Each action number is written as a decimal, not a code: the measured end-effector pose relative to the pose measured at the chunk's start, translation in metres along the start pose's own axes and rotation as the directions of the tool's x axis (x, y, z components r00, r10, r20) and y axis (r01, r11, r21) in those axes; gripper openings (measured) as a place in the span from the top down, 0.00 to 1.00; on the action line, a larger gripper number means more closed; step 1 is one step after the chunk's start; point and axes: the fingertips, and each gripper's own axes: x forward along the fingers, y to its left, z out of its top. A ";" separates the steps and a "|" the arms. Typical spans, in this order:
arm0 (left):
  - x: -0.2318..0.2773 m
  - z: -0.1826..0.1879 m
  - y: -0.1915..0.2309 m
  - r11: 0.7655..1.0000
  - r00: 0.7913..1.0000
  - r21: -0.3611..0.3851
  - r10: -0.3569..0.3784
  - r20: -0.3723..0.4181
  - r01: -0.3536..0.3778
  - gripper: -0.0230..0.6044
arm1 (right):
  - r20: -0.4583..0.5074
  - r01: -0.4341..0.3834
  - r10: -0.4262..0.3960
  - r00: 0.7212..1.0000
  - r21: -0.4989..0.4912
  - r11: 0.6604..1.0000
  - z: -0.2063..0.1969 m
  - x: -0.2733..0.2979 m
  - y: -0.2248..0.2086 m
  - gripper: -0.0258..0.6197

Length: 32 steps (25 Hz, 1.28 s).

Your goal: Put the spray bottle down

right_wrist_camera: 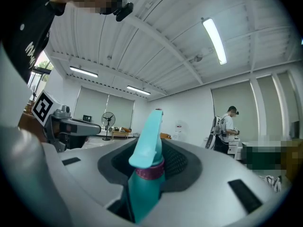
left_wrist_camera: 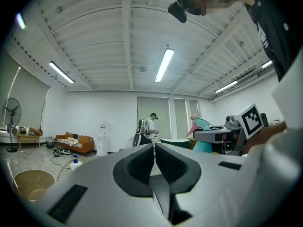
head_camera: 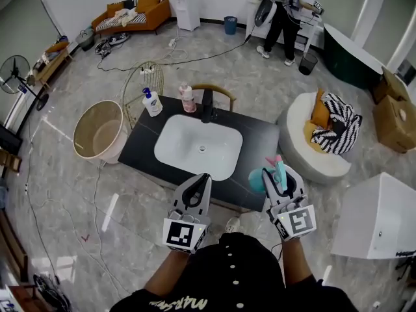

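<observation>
1. Head view: a dark bench (head_camera: 261, 137) carries a white sink basin (head_camera: 170, 130) at its centre.
2. A black faucet (head_camera: 208, 106) stands at 12 o'clock of the basin. A pink bottle (head_camera: 187, 99) stands at 11 o'clock and a white pump bottle (head_camera: 152, 103) at 10 o'clock, both on the bench's far edge.
3. A round beige tub (head_camera: 97, 130) sits on the floor at 9 o'clock of the bench, just beside it.
4. The left gripper (head_camera: 204, 177) is at 6 o'clock of the basin, at the bench's near edge. In the left gripper view its jaws stand together, with only a thin slit and nothing between them.
5. The right gripper (head_camera: 279, 174) is at 5 o'clock of the basin, at the bench's near right edge. Its jaws are clamped on the spray bottle (head_camera: 258, 182).
6. In the right gripper view the teal spray bottle stands upright between the jaws. Its purple collar and trigger head rise above the pads, which press on the body below the collar.
7. The spray bottle is carried by the right gripper alone. No view shows its base, so contact with the bench cannot be told.
8. A person (head_camera: 287, 15) stands well apart at 1 o'clock, at the far wall.
</observation>
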 end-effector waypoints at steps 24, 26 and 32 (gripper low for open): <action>0.111 -0.017 0.021 0.994 0.991 -0.053 -0.105 -0.080 0.101 0.93 | -0.121 0.041 -0.040 0.992 0.012 0.999 -0.077 0.100 -0.082 0.77; 0.115 -0.026 0.025 0.993 0.989 -0.049 -0.111 -0.099 0.106 0.93 | -0.146 0.047 -0.045 0.988 0.009 0.999 -0.099 0.114 -0.087 0.77; 0.116 -0.065 0.034 0.986 0.974 -0.109 -0.145 -0.175 0.127 0.93 | -0.204 0.060 -0.055 0.977 0.018 0.998 -0.165 0.158 -0.105 0.77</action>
